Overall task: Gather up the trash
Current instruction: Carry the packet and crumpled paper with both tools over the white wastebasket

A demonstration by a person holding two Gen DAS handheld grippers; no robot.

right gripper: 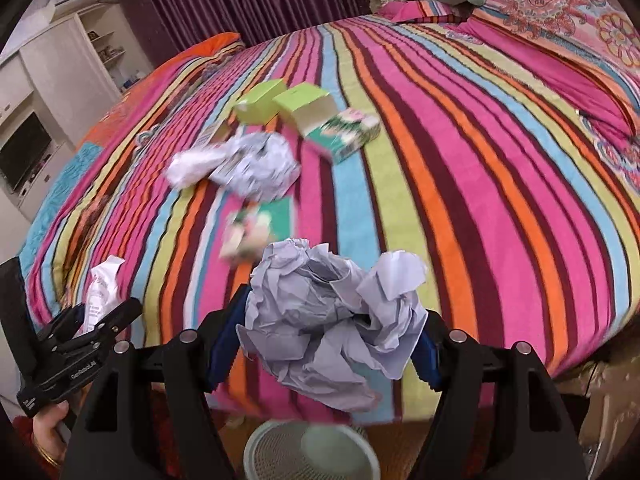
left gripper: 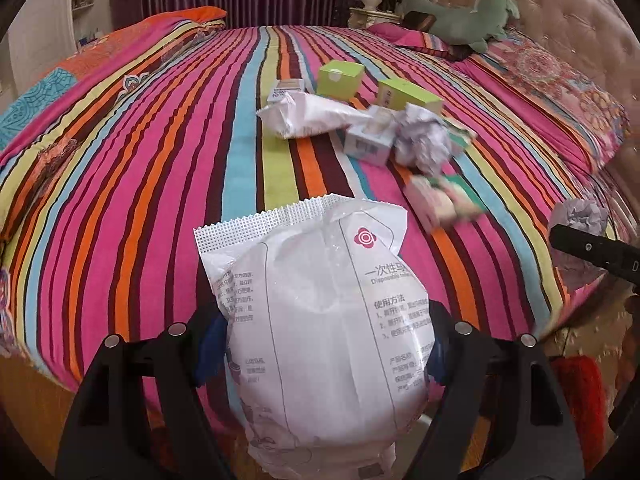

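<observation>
A white plastic packet (left gripper: 320,320) with printed text stands upright, pinched at its sides, a crumpled ball of pale paper (right gripper: 336,328) is held above a white mesh bin (right gripper: 312,456), and green boxes (right gripper: 280,106), another crumpled paper (right gripper: 256,168) and small cartons (left gripper: 368,140) lie scattered on the striped bed (right gripper: 480,160).

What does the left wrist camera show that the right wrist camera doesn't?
Only the left wrist view: the front of the white packet clamped in the left gripper, and a small blue-and-white box in the pile.

Only the right wrist view: a round mesh bin below the bed's edge, a white cabinet, and a hand on the left gripper.

Both: the striped bed, green boxes, the crumpled paper in the right gripper, and the green plush.
</observation>
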